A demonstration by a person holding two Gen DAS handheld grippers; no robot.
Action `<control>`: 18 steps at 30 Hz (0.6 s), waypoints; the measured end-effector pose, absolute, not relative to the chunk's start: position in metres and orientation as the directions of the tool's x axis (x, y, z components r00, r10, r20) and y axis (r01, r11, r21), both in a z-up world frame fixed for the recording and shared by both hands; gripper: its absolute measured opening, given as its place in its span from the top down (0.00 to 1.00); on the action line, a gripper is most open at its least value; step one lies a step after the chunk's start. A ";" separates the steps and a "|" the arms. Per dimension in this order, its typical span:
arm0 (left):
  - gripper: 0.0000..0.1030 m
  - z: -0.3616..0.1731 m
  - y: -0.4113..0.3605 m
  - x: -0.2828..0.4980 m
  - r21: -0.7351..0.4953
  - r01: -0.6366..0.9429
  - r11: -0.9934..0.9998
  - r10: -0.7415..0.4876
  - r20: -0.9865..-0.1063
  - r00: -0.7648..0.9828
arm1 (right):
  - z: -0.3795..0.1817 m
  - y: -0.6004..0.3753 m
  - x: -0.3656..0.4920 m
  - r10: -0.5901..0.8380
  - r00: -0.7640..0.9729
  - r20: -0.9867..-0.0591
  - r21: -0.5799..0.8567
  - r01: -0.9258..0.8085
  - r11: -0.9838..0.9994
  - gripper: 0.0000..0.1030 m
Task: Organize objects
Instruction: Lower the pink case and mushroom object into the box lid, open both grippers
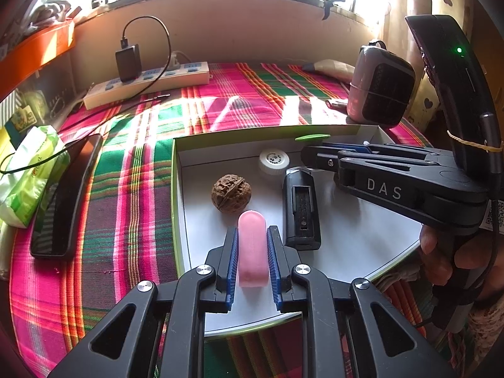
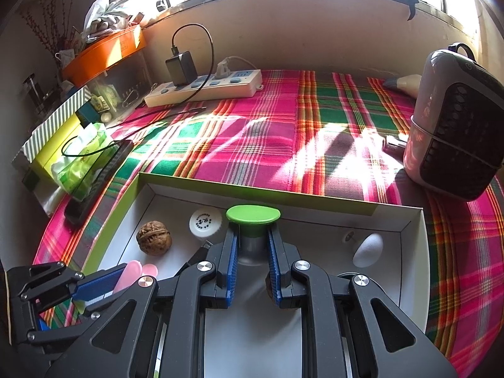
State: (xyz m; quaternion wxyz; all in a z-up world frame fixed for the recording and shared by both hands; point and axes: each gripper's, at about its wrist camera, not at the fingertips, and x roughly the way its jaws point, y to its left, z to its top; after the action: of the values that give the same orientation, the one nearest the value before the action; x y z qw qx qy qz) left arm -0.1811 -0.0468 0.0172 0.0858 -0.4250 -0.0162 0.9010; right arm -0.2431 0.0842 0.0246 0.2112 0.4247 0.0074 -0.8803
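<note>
Over white tray [image 1: 356, 245]: left gripper [image 1: 252, 245] pinching pink bar [image 1: 252, 249] mid-length, likely light, slick; right gripper [image 2: 252, 245] clamping green-capped knob [image 2: 253, 214] at stem, looks rigid.

Close wrist views (shared tray [image 1: 181, 170])

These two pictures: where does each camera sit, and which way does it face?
Left wrist view: sits on the left gripper, looking down along its fingers into the white box; it grips a pink piece. The right gripper and a hand show.
Right wrist view: sits on the right gripper, facing the same box and window; it grips a green-capped thing. The left gripper shows at lower left.
Shared: box, walnut, white cap, plaid cloth.
</note>
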 end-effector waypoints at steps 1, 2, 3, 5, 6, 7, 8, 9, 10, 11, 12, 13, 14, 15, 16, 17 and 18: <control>0.84 0.017 -0.047 -0.181 -0.102 -0.141 -0.985 0.169 -0.763 -0.624 | 0.025 0.085 -0.243 -0.369 -0.549 -0.750 0.171 0.378 -0.910 0.81; 0.84 0.017 -0.047 -0.181 -0.103 -0.142 -0.985 0.169 -0.763 -0.623 | 0.025 0.085 -0.242 -0.373 -0.548 -0.749 0.175 0.379 -0.909 0.79; 0.84 0.017 -0.047 -0.181 -0.103 -0.141 -0.985 0.169 -0.763 -0.624 | 0.025 0.085 -0.242 -0.375 -0.547 -0.748 0.177 0.379 -0.908 0.77; 0.84 0.017 -0.047 -0.181 -0.102 -0.141 -0.985 0.169 -0.764 -0.623 | 0.026 0.085 -0.240 -0.373 -0.549 -0.748 0.174 0.380 -0.908 0.76; 0.83 0.017 -0.047 -0.181 -0.103 -0.140 -0.985 0.169 -0.763 -0.624 | 0.026 0.084 -0.240 -0.374 -0.549 -0.748 0.174 0.381 -0.908 0.75; 0.83 0.017 -0.047 -0.180 -0.105 -0.140 -0.985 0.170 -0.762 -0.625 | 0.026 0.085 -0.239 -0.374 -0.549 -0.747 0.175 0.381 -0.908 0.75; 0.81 0.017 -0.047 -0.180 -0.106 -0.142 -0.984 0.172 -0.760 -0.626 | 0.026 0.085 -0.239 -0.375 -0.551 -0.746 0.176 0.380 -0.908 0.73; 0.80 0.017 -0.048 -0.180 -0.106 -0.142 -0.984 0.172 -0.760 -0.627 | 0.026 0.085 -0.238 -0.375 -0.551 -0.745 0.175 0.380 -0.908 0.72; 0.80 0.017 -0.048 -0.179 -0.104 -0.140 -0.985 0.170 -0.759 -0.629 | 0.026 0.084 -0.238 -0.374 -0.552 -0.745 0.175 0.379 -0.909 0.71; 0.79 0.018 -0.049 -0.178 -0.104 -0.139 -0.985 0.169 -0.758 -0.630 | 0.027 0.085 -0.237 -0.374 -0.553 -0.745 0.175 0.378 -0.909 0.70; 0.78 0.018 -0.049 -0.177 -0.105 -0.137 -0.985 0.168 -0.757 -0.631 | 0.027 0.085 -0.236 -0.374 -0.553 -0.744 0.176 0.379 -0.909 0.69; 0.78 0.019 -0.049 -0.177 -0.105 -0.136 -0.985 0.168 -0.756 -0.632 | 0.028 0.084 -0.236 -0.375 -0.554 -0.744 0.174 0.380 -0.908 0.68; 0.78 0.019 -0.050 -0.176 -0.105 -0.134 -0.985 0.167 -0.756 -0.633 | 0.028 0.084 -0.234 -0.372 -0.556 -0.743 0.171 0.381 -0.909 0.66; 0.77 0.019 -0.051 -0.176 -0.104 -0.133 -0.986 0.165 -0.756 -0.634 | 0.028 0.084 -0.233 -0.369 -0.559 -0.743 0.166 0.381 -0.910 0.64; 0.77 0.020 -0.050 -0.174 -0.104 -0.132 -0.986 0.164 -0.756 -0.634 | 0.029 0.084 -0.233 -0.369 -0.560 -0.742 0.164 0.382 -0.909 0.64; 0.77 0.020 -0.050 -0.174 -0.103 -0.130 -0.986 0.163 -0.756 -0.634 | 0.029 0.083 -0.232 -0.370 -0.559 -0.742 0.164 0.383 -0.909 0.64; 0.77 0.021 -0.050 -0.173 -0.102 -0.129 -0.986 0.161 -0.756 -0.635 | 0.029 0.083 -0.231 -0.370 -0.559 -0.742 0.165 0.383 -0.909 0.63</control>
State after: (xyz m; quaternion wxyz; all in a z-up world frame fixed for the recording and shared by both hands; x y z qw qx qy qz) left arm -0.1730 -0.0500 0.0206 0.0803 -0.4199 -0.0193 0.9038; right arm -0.2314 0.0831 0.0288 0.2134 0.4184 0.0079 -0.8828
